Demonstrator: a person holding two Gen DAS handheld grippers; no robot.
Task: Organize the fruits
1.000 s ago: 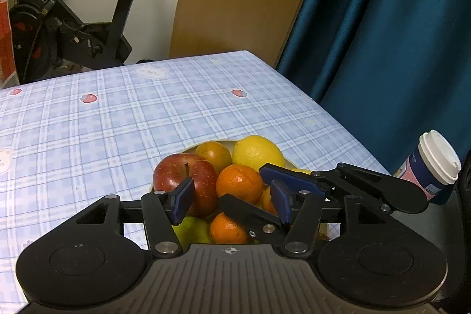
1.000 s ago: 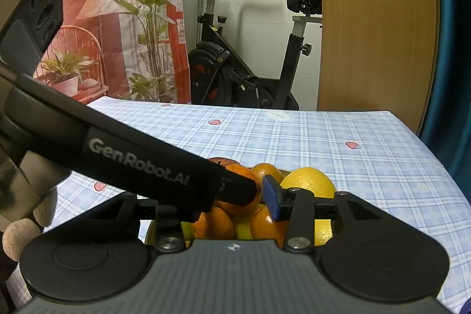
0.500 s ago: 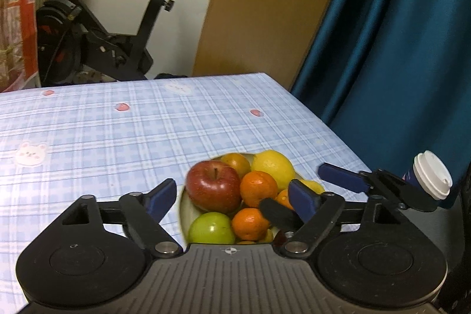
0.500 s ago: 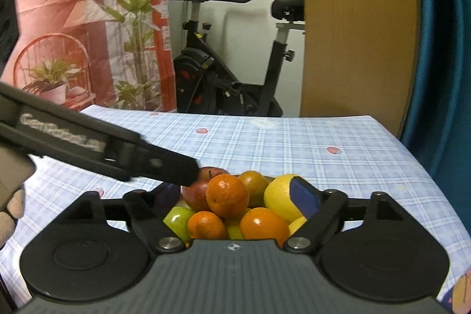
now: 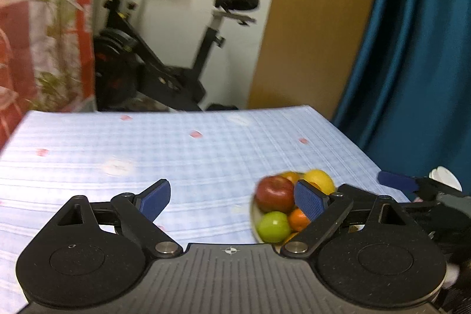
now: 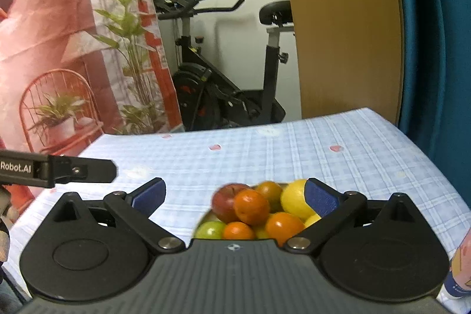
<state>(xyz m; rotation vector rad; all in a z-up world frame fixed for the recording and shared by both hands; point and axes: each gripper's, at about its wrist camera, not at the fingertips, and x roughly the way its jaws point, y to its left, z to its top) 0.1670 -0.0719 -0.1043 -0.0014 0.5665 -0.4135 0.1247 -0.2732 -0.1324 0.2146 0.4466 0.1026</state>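
Both grippers hang above a bowl (image 6: 203, 221) heaped with a red apple (image 6: 225, 200), oranges and a lemon (image 6: 294, 200). The left gripper (image 5: 232, 200) and right gripper (image 6: 234, 197) have just been opening; their fingers stand wide apart, clamping nothing.

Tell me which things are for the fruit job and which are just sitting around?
For the job: red apple, green apple, oranges, lemon, bowl.

Just around: exercise bike, paper cup, blue curtain, potted plant.
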